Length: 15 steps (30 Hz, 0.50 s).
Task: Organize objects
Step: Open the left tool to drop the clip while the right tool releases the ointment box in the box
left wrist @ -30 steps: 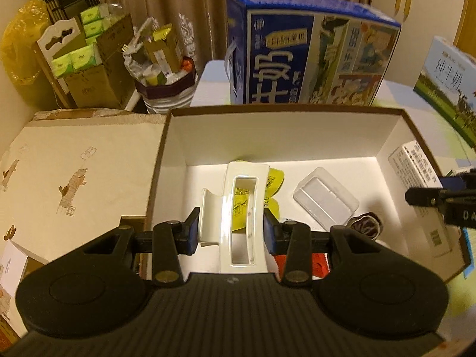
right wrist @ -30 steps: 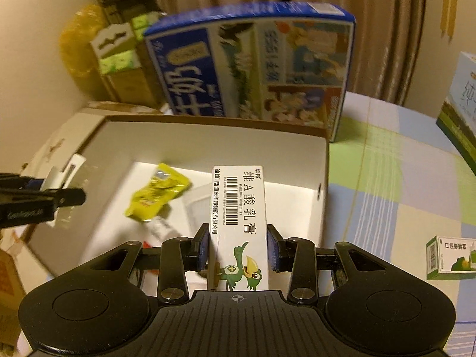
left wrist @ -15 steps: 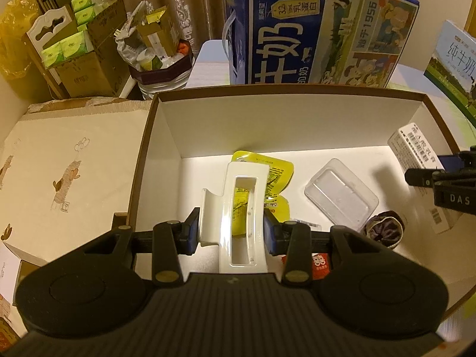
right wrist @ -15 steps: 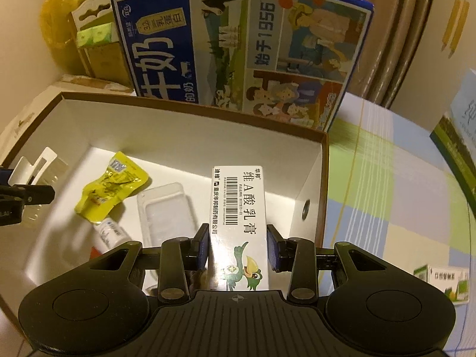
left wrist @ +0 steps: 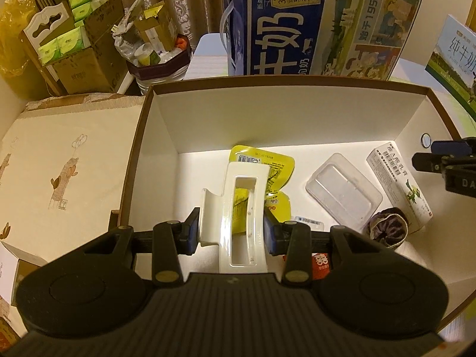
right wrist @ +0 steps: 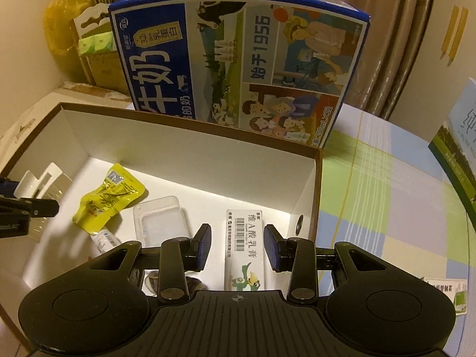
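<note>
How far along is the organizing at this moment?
Done: the ointment carton lies in the storage box, the open right gripper astride it, alongside the yellow packet and clear tray. In hand: the left gripper clamps the white hair claw. Left: a small green-white carton sits outside on the tablecloth.

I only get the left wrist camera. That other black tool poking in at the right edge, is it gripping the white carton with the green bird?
Observer: No. The right gripper is open, and the white carton with the green bird lies in the box between its spread fingers.
Operator: Is anything like it outside the box?
Observer: Yes, a small green-and-white carton lies on the checked tablecloth, to the right of the brown-rimmed white box.
</note>
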Available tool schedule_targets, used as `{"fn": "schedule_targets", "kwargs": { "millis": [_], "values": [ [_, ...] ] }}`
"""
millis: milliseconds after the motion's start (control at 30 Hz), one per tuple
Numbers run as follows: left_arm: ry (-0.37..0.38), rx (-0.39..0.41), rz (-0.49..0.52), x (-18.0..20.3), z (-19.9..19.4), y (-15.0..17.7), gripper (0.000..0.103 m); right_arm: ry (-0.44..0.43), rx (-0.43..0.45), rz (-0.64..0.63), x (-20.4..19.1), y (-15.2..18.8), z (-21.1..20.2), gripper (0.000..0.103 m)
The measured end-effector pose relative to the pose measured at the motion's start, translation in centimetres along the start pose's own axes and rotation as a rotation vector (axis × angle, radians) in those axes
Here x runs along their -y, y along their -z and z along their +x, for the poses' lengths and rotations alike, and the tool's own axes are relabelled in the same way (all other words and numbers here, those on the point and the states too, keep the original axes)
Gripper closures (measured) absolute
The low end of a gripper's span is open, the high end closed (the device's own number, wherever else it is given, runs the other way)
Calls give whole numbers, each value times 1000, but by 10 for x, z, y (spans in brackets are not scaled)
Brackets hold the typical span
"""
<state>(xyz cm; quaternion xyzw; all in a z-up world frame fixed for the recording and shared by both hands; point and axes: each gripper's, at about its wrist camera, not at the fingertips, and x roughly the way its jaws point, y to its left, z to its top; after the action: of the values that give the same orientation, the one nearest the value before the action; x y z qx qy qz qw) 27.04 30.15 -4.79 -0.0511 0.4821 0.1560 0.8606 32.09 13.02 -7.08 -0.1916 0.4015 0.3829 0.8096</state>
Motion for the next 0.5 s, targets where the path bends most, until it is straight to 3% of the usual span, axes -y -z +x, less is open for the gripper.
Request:
{"fn": "schedule_targets", "kwargs": {
  "millis": [267, 500],
  "values": [
    [-7, 1, 7, 1, 1, 2, 66, -37, 2, 9, -2, 6, -12, 67],
    [-37, 37, 42, 5, -8, 5, 42, -77, -6, -13, -8, 15, -26, 65]
  ]
}}
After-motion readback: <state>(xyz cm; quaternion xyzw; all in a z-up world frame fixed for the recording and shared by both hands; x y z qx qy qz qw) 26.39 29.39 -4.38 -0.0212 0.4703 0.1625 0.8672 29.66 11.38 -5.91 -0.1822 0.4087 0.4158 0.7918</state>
